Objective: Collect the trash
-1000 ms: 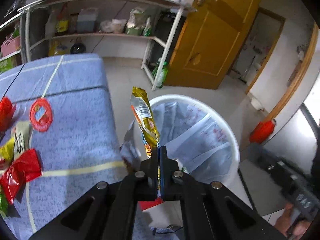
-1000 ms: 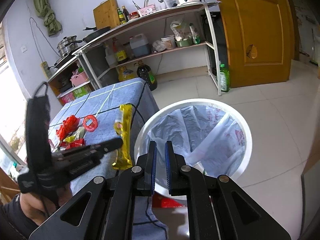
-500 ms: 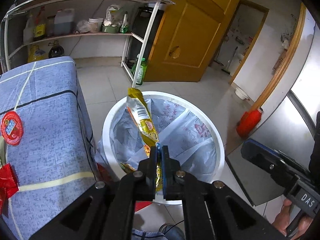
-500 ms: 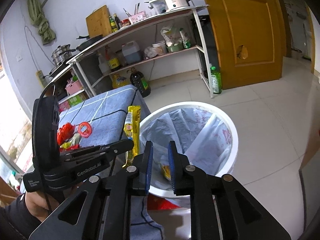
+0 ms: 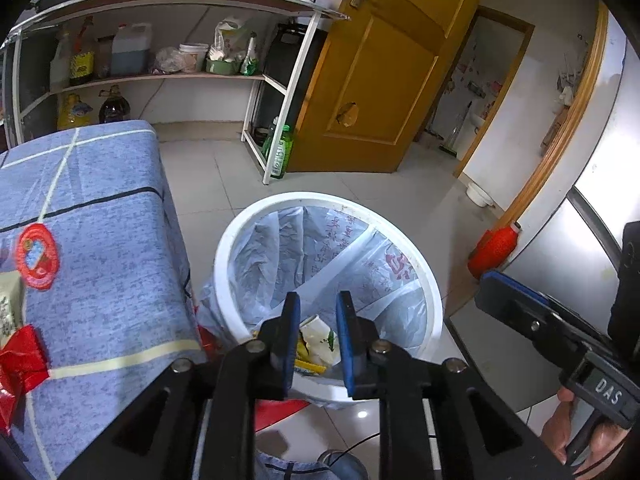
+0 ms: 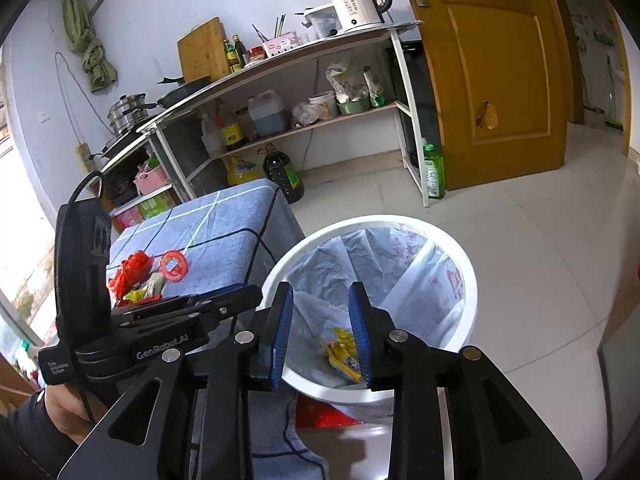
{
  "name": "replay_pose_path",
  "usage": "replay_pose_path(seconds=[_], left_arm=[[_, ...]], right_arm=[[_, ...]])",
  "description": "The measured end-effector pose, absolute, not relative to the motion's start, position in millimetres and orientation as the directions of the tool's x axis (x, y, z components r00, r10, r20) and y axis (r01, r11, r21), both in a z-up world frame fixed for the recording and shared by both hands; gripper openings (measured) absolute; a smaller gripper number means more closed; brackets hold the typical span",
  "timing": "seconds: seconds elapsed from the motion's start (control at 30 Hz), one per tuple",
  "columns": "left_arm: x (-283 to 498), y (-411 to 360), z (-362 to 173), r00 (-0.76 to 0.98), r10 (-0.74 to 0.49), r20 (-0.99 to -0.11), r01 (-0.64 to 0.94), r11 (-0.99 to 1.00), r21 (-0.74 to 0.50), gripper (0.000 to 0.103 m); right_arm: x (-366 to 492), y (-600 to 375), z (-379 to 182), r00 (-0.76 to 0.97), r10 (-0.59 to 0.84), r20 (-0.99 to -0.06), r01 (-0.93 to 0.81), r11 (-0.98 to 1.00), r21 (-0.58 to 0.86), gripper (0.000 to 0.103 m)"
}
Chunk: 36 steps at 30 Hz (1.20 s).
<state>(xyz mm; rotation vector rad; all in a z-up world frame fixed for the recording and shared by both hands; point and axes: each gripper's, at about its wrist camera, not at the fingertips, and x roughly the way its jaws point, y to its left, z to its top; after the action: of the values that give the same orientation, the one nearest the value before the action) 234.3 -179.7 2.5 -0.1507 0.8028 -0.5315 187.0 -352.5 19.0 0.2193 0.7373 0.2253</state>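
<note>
A white trash bin (image 5: 430, 280) with a clear plastic liner stands on the floor beside a blue-clothed table (image 5: 100, 240). My left gripper (image 5: 318, 312) is open and empty above the bin's near rim. The yellow snack wrapper (image 6: 344, 352) lies at the bottom of the bin among other wrappers (image 5: 316, 340). My right gripper (image 6: 322, 304) is open and empty, also over the bin (image 6: 472, 280). Red wrappers (image 5: 20, 364) and a round red lid (image 5: 37, 256) lie on the table; they also show in the right wrist view (image 6: 132, 272).
A metal shelf rack (image 6: 288, 128) with bottles, jugs and a kettle (image 6: 358, 0) stands behind. A yellow door (image 5: 384, 72) is at the back right. A green bottle (image 5: 282, 152) and a red object (image 5: 496, 246) stand on the tiled floor.
My left gripper carried the yellow wrapper over the bin, then opened; the wrapper dropped into the bin. My right gripper opened wider.
</note>
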Motion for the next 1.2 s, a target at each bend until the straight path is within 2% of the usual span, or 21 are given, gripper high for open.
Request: replay_pose_path(seconds=[0.37,0.5,0.57,0.83,1.1,1.2], left_arm=[[197,-118,18,0.656,-0.440,-0.614,0.336,0.898,-0.284,0.020],[181,-77,20,0.706,-0.366,-0.607,0.263,0.931,-0.255,0.031],[173,-54,21,0.730,-0.323,-0.602,0.214,0.945,-0.248,0.046],[152,31,0,0.761,-0.165,-0.627,0.003,0.968,-0.251,0.054],[158,51,-26,0.715,-0.135,-0.686,-0.064,0.965,-0.256,0.064],[165,53,-36,0.686,-0.144,-0.713,-0.085,0.958,-0.275,0.065]], right_arm=[[190,-303,22,0.684,0.366,-0.631,-0.253,0.931,0.265,0.030],[192,-271,22,0.662,0.411,-0.627,-0.325,0.911,0.253,0.030],[194,-253,20,0.643,0.433,-0.632,-0.360,0.899,0.249,0.030],[209,-198,1,0.554,0.493,-0.671,-0.449,0.855,0.259,0.034],[217,-160,-11,0.501,0.513,-0.697,-0.499,0.829,0.251,0.034],[221,-156,-14,0.493,0.511,-0.704,-0.499,0.829,0.252,0.034]])
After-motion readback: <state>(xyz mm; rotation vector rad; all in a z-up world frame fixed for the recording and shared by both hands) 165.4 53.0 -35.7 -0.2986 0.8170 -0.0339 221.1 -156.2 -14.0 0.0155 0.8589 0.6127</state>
